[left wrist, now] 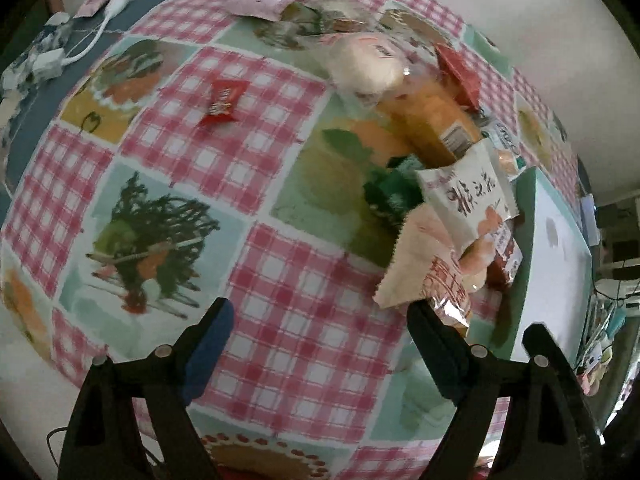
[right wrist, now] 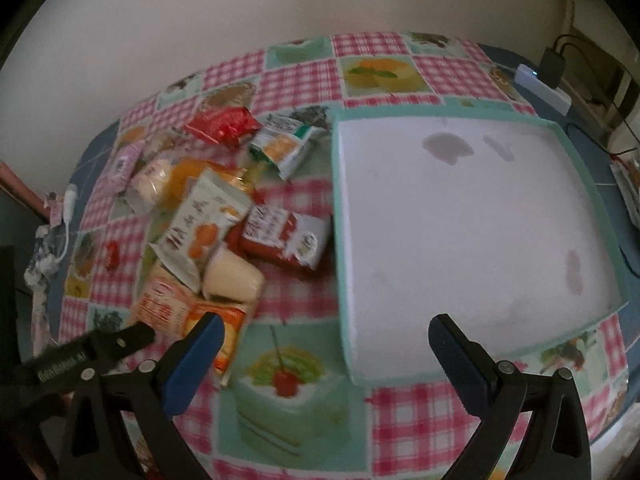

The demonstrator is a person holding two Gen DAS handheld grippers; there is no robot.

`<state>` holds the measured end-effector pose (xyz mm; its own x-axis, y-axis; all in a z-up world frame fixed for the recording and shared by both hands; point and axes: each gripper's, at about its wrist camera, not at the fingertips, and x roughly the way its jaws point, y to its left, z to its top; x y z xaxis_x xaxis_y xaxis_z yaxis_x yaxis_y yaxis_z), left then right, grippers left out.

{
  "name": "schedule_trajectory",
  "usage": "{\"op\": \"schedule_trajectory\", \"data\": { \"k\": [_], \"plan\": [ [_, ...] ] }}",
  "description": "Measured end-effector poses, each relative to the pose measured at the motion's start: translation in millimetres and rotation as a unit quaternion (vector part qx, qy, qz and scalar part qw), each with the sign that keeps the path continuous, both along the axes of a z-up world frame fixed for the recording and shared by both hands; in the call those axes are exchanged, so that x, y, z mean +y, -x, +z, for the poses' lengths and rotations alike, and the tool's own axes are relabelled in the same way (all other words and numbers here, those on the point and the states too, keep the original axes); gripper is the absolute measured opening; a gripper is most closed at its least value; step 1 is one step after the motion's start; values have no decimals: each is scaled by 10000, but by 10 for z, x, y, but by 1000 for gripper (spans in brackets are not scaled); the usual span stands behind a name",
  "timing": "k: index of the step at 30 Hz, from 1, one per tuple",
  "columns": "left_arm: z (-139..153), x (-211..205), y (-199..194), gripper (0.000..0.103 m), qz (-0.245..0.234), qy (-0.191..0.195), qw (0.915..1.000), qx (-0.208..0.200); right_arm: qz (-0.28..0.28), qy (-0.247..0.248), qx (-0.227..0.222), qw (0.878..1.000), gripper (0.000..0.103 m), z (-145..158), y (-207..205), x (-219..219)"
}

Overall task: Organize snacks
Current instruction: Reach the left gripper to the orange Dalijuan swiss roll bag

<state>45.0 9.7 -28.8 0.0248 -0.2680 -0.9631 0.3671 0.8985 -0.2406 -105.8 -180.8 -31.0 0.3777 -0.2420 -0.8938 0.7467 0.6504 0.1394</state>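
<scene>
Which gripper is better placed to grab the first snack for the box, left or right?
Left, probably. The open left gripper has its finger beside the orange-and-white packet at the pile's near edge. The right gripper, also open, faces the empty teal box.

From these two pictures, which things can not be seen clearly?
- Green packet, left wrist view: mostly covered by the white snack packet; print unreadable.
- Teal box, left wrist view: seen edge-on, far side cut by the fisheye rim.
- Snack pile, right wrist view: labels blurred.
- Items at the right edge: cropped, unidentifiable.
</scene>
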Motion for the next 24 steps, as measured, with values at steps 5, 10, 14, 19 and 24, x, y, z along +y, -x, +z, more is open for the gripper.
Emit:
{"op": "schedule_trajectory", "data": {
  "k": [5,10,14,19,24],
  "plan": [
    [-313,-319,-73,89,-138,639,9968,460,-329,121,-229,9991,103,134,59,-111],
    [-229,-720,130,90,-404,971,9930,542,-531,160,-451,9974,103,243,139,-197],
    [-433,-1007,127,90,-298,458,9971,523,-593,183,-518,9967,103,285,167,-237],
    [-640,-1114,39,74,-66,230,9982,555,-679,114,-490,9964,103,249,203,-276],
    [-575,-1040,47,48,-118,383,9970,659,-639,99,-449,9969,103,215,177,-285]
  ]
}}
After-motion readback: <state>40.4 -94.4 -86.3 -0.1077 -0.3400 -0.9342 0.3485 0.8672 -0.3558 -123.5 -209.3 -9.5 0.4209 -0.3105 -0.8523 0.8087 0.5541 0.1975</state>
